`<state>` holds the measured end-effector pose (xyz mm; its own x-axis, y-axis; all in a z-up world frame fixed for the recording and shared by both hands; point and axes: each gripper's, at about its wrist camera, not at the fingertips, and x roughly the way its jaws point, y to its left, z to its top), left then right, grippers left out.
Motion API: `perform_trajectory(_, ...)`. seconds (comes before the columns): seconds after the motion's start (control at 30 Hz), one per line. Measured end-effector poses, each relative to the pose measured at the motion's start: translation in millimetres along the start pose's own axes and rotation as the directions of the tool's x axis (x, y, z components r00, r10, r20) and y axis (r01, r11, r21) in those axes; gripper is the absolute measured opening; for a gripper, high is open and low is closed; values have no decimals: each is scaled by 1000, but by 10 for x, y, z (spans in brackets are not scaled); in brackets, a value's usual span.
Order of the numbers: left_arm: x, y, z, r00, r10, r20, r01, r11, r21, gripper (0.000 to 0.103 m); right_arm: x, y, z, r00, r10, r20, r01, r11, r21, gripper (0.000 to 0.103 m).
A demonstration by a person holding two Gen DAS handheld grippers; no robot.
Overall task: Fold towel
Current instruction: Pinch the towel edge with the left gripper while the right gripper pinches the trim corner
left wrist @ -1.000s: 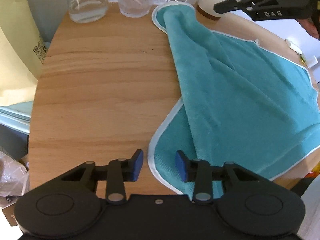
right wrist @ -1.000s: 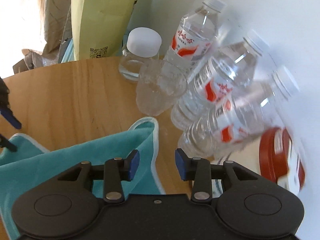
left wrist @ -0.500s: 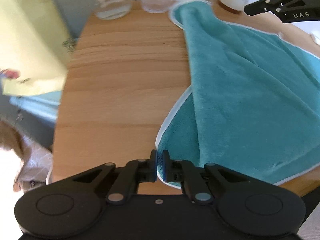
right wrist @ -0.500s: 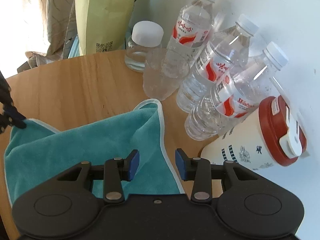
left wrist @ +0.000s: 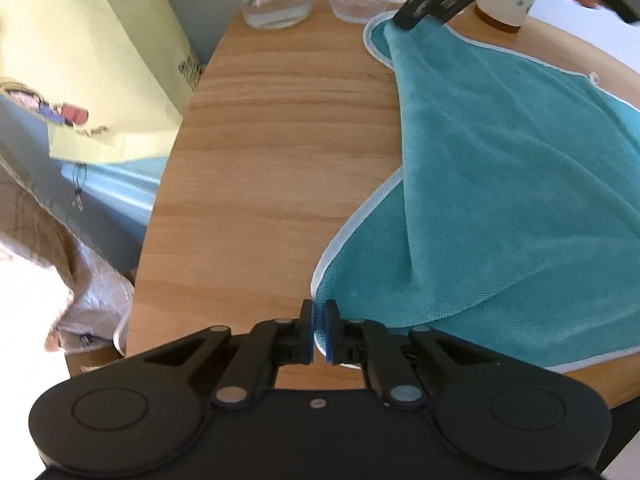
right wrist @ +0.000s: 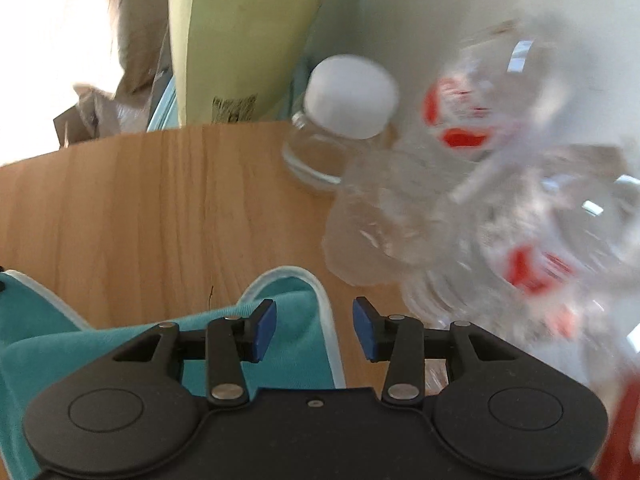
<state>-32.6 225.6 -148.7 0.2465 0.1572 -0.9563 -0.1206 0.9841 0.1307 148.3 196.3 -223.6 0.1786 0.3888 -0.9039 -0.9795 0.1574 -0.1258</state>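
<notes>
A teal towel point(left wrist: 500, 168) with a pale hem lies rumpled over the right half of the round wooden table point(left wrist: 272, 152). My left gripper point(left wrist: 319, 330) is shut on the towel's near corner, with the hem pinched between its blue pads. In the right wrist view the towel's far corner point(right wrist: 296, 312) lies between and under the spread fingers of my right gripper point(right wrist: 315, 330), which is open. From the left wrist view that right gripper point(left wrist: 404, 20) hangs over the same far corner.
A lidded glass jar point(right wrist: 340, 120), a clear cup point(right wrist: 376, 224) and several water bottles point(right wrist: 520, 220) crowd the table's far edge, close to the towel corner. A paper cup point(left wrist: 504, 4) stands beside them. A yellow-green bag point(left wrist: 88, 64) leans left of the table.
My left gripper closed on the towel's near corner and still holds it. The right gripper swung in low over the far corner, still open; its view is now motion-blurred.
</notes>
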Motion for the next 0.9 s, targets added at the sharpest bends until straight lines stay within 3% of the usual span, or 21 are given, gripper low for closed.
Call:
perform_trajectory(0.1, -10, 36, 9, 1000, -13, 0, 13, 1000, 8, 4, 141, 9, 79, 1000, -10, -22, 9, 999, -53, 47)
perform_trajectory(0.43, 29, 57, -14, 1000, 1, -9, 0, 1000, 7, 4, 419, -161, 233, 978, 180, -107, -187, 980, -61, 47)
perform_trajectory(0.53, 19, 74, -26, 1000, 16, -7, -16, 1000, 0, 4, 442, -141, 272, 960, 229, -161, -244, 966, -87, 13)
perform_trajectory(0.67, 7, 97, -41, 999, 37, -4, -37, 999, -9, 4, 422, -53, 274, 955, 229, -186, -257, 957, -139, 9)
perform_trajectory(0.83, -9, 125, -61, 998, 63, 0, -63, 998, -20, 4, 199, -142, 236, 970, 241, -42, -242, 969, -44, 9)
perform_trajectory(0.9, -16, 137, -69, 997, 73, 1, -73, 997, -24, 4, -59, -184, 190, 959, 262, 109, -264, 965, -3, 9)
